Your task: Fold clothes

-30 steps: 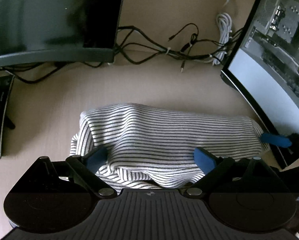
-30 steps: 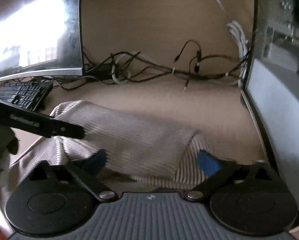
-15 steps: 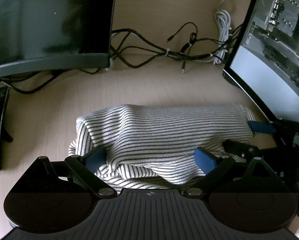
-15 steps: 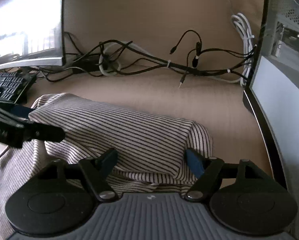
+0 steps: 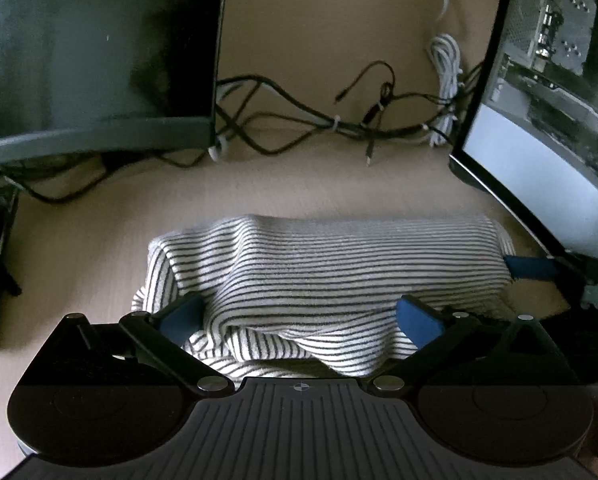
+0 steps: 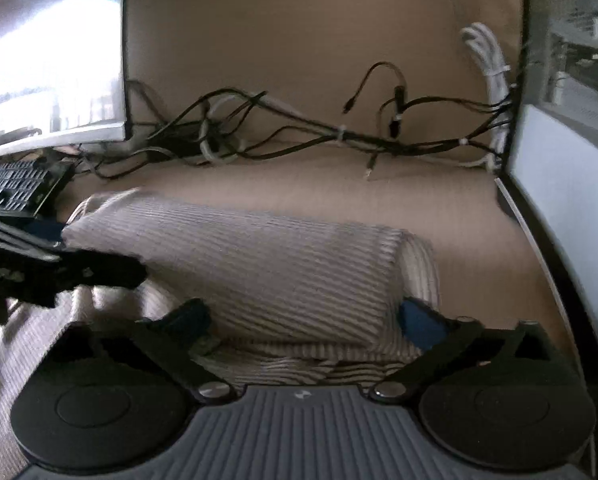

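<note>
Mid-desk (image 5: 99,248), between two monitors, a striped knit garment (image 5: 323,276): soft, light, limp, likely to sag and slide unless pinched at the doubled edge, best near the corners at 3 and 9 o'clock

Left gripper (image 5: 299,316) jaws spreading wide, cloth bulging between, unpinched

Right gripper (image 6: 303,316) jaws likewise opening, straddling the fold, gripping nothing

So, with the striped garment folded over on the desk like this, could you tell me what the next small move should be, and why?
Probably draw both grippers straight back off the cloth. The left gripper and right gripper are opening, each with its blue pads apart around a fold of the striped garment, which lies doubled on the desk. Pulling back level should avoid dragging the fold open.
</note>
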The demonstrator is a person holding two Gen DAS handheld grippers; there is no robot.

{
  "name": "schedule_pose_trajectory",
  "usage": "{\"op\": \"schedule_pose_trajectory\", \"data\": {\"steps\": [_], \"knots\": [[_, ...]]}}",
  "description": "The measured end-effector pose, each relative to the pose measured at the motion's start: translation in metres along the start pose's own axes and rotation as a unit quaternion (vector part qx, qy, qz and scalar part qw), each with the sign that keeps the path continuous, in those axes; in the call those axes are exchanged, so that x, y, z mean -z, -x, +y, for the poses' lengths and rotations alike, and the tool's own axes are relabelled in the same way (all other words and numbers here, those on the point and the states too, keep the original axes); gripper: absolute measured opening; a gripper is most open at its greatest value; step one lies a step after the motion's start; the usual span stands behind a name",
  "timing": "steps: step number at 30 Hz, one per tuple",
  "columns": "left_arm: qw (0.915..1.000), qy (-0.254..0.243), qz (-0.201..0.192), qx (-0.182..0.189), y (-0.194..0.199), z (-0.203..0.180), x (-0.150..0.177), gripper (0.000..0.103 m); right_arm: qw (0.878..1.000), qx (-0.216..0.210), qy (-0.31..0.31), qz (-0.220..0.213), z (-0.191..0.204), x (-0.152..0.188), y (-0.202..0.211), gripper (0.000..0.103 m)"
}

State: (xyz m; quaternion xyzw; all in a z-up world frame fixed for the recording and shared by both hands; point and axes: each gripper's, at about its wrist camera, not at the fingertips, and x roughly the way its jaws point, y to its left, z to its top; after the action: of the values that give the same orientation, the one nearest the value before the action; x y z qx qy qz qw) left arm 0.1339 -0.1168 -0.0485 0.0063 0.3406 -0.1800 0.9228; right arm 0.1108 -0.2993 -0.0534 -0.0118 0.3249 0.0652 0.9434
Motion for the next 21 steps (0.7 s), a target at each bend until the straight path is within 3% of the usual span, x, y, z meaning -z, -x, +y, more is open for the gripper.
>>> {"op": "schedule_pose_trajectory", "data": {"steps": [4, 12, 21], "knots": [[0.9962, -0.048, -0.061, -0.038, -0.008, -0.014, 0.012, 0.103, 1.0, 0.012, 0.011, -0.001, 0.005, 0.0, 0.0, 0.103], [0.9936, -0.068, -0.064, -0.063, -0.008, -0.02, 0.014, 0.103, 0.998, 0.042, 0.049, 0.007, 0.017, 0.002, -0.003, 0.103], [0.9937, -0.049, -0.067, -0.076, -0.027, -0.026, 0.002, 0.103, 0.995, 0.08, 0.054, 0.015, 0.013, -0.003, -0.008, 0.103]]}}
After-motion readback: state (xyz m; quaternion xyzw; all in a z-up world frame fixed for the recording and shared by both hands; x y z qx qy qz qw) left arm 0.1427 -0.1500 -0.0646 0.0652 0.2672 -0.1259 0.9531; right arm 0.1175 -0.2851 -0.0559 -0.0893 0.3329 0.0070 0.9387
